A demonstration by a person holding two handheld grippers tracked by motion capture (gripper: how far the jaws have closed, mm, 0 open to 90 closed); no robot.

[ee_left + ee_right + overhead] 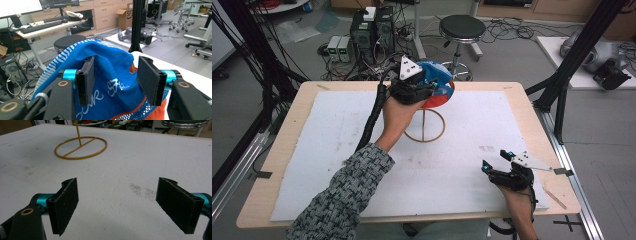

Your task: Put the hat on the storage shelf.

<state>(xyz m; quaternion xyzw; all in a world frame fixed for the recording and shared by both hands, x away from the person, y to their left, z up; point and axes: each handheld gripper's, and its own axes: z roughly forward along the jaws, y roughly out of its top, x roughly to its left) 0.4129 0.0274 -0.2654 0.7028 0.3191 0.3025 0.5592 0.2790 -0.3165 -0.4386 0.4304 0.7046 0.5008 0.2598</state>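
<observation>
While atop the stand (424,126), the cap (110,75) looks blue, white-lettered, orange-trimmed.

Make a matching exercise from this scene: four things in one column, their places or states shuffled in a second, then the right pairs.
1. blue cap
2. left gripper
3. right gripper
4. gold stand's ring base

A. flat on the white mat
B. open, low over bare mat at the right
C. on top of the stand
D. jaws apart either side of blue fabric

Pairs: 1-C, 2-D, 3-B, 4-A
</observation>
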